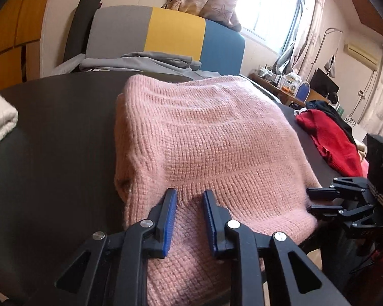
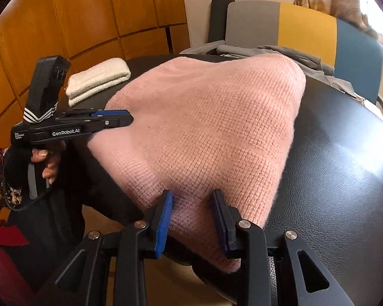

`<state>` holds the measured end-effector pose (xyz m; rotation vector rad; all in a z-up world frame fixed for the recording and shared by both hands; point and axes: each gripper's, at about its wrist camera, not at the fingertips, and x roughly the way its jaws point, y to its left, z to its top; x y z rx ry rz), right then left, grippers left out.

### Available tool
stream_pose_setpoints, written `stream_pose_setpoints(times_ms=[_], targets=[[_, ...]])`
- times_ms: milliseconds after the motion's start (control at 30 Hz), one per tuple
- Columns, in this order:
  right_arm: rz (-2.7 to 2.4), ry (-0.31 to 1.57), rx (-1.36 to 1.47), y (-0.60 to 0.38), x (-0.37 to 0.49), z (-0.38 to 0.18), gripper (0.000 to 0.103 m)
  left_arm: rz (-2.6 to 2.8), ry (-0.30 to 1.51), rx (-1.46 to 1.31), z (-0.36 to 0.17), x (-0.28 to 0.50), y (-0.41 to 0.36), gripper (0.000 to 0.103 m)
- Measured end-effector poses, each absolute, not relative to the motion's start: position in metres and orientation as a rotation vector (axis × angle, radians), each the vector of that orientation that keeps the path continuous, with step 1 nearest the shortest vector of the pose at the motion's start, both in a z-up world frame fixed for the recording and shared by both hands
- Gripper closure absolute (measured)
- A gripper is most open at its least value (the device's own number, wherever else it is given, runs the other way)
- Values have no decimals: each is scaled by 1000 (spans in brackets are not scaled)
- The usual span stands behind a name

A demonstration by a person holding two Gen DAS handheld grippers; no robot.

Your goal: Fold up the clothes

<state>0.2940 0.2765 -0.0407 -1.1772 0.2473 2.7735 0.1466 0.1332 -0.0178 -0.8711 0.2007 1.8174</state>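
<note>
Left gripper (image 1: 189,219): we're pinching the near hem of the pink sweater (image 1: 204,137), pads narrowly apart on the knit.
Right gripper (image 2: 192,216): we're clamping the same hem, further right.
Sweater: lying ahead on the black table (image 2: 344,153), stretching away from both grippers.
Far: folded white cloth (image 2: 97,79).

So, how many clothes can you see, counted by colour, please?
Pink: 1, sweater on the table, held by both tools
White: 1, folded
Grey: 1, on the chair
Red: 1
Black: 1
Total: 5
</note>
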Motion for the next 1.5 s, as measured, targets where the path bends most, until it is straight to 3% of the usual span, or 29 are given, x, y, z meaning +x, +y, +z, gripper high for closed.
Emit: stream_pose_setpoints(times_ms=[133,233,333,400,467,533,567,600,1000,1267,1500], targets=[[2798,287,-1166,283,295,-37,70,1768,153,-917,-1,144,128,80],[2811,375,-1163,290,297,-28,65,1806,1,-886,19,131,112,76],[2839,515,-1041,301,307,-14,52,1864,-134,-860,34,113,99,73],[2835,567,-955,310,311,-7,41,1874,-133,-872,34,103,103,70],[2809,581,-924,317,310,-4,38,1850,-118,-913,30,95,113,69],[2784,591,-911,325,307,-2,35,1807,-125,-958,24,87,124,59],[2772,602,-902,328,305,-2,34,1783,-143,-986,21,80,131,45],[2763,619,-893,332,305,-2,32,1762,-160,-1013,17,73,137,38],[2636,1099,-964,399,282,-29,25,1645,-235,-1241,-22,16,148,38],[2556,1350,-965,423,271,-47,24,1463,-388,-1327,-44,-12,163,38],[2536,1468,-993,428,256,-51,23,1362,-346,-1401,-49,-21,189,38]])
